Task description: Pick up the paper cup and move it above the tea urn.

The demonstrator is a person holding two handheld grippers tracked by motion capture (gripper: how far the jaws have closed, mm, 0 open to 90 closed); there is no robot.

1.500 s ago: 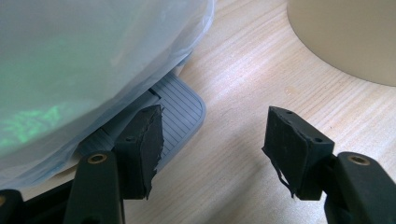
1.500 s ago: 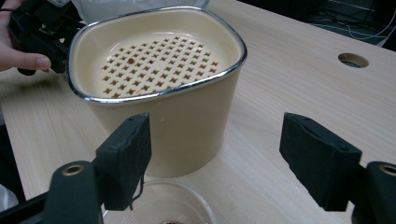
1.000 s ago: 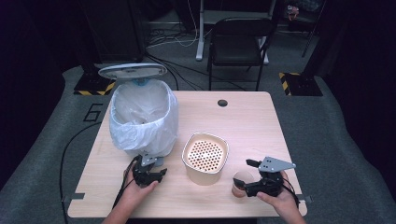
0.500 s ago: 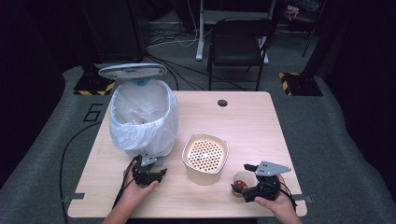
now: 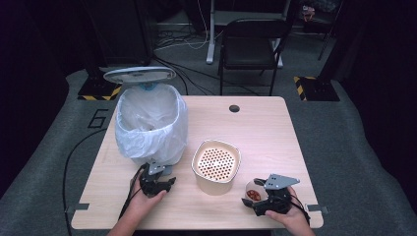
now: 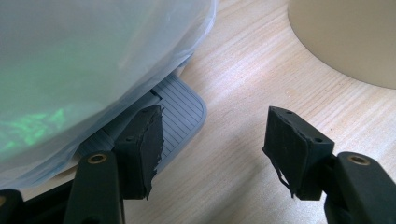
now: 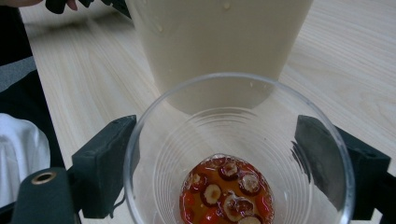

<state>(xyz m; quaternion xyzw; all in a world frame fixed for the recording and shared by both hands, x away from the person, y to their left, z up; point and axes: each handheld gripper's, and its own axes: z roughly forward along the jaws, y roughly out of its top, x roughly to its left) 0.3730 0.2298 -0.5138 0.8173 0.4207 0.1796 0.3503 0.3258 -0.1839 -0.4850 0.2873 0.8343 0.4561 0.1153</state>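
- Right gripper view gave the best seat: the right gripper had its jaws spread either side of a clear plastic cup, one pad at each wall, and whether they were actually pressing I could not tell.
- At the bottom of that cup sat a reddish leftover with sliced rounds in it, a little liquid around them.
- Just behind the cup stood the cream strainer pot, very near its rim.
- From the high view, the cup stood on the desk near the front right corner, just beside the pot with its perforated insert.
- Over on the other side, the left gripper had its jaws open and empty, low over the desk.
- One of them was right at the grey ribbed pedal of the lined bin, whose lid stood up.
- My read: this was the grasp on the cup, the first step in emptying it.
- Next move, I judged, called for a firm but gentle squeeze, since thin plastic buckles, then a level lift so nothing slopped, and a tip over the strainer.
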